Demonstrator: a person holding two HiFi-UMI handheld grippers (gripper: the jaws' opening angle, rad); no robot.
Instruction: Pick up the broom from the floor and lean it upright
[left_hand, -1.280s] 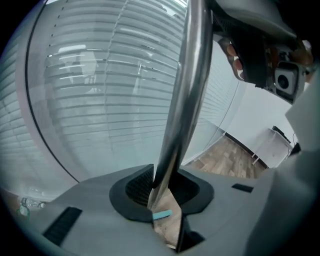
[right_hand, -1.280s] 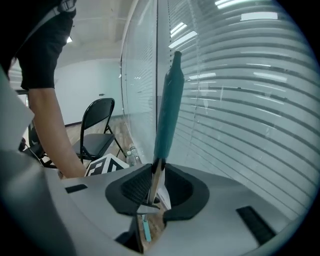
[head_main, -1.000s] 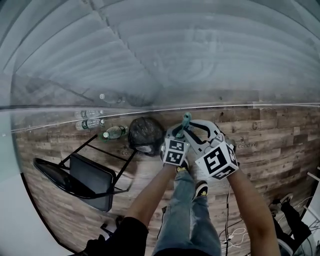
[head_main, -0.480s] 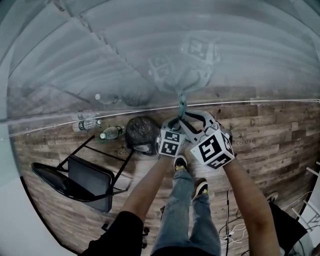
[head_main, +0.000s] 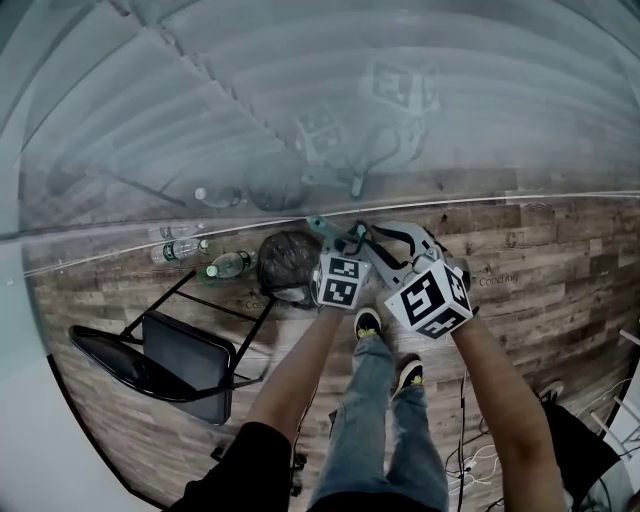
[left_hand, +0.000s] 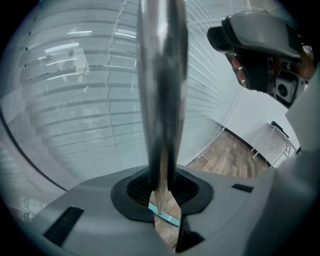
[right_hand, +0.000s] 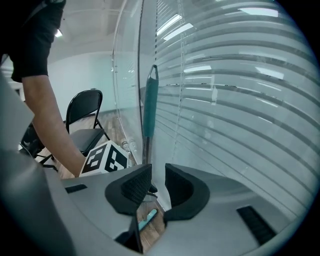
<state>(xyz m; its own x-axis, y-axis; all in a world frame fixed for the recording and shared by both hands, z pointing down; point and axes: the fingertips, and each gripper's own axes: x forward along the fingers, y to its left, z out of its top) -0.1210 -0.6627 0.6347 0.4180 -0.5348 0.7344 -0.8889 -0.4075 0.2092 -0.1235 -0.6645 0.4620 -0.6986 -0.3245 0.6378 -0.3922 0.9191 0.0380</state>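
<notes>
Hand-held grippers (left_hand: 161, 186) (right_hand: 158, 183) — two; broom (right_hand: 150, 102) — one

Broom handle (head_main: 322, 228): we record its teal grip, earlier pointing straight up the frame, now tilted toward upper left, nearer the black bag (head_main: 288, 262).

Teal grip, silver shaft: my broom (right_hand: 150, 105). Black-and-white squares pattern my left cube (head_main: 343, 281) and right cube (head_main: 430, 300); the floor (head_main: 560, 260) shows brown wood planks, the chair (head_main: 185, 355) black.
</notes>
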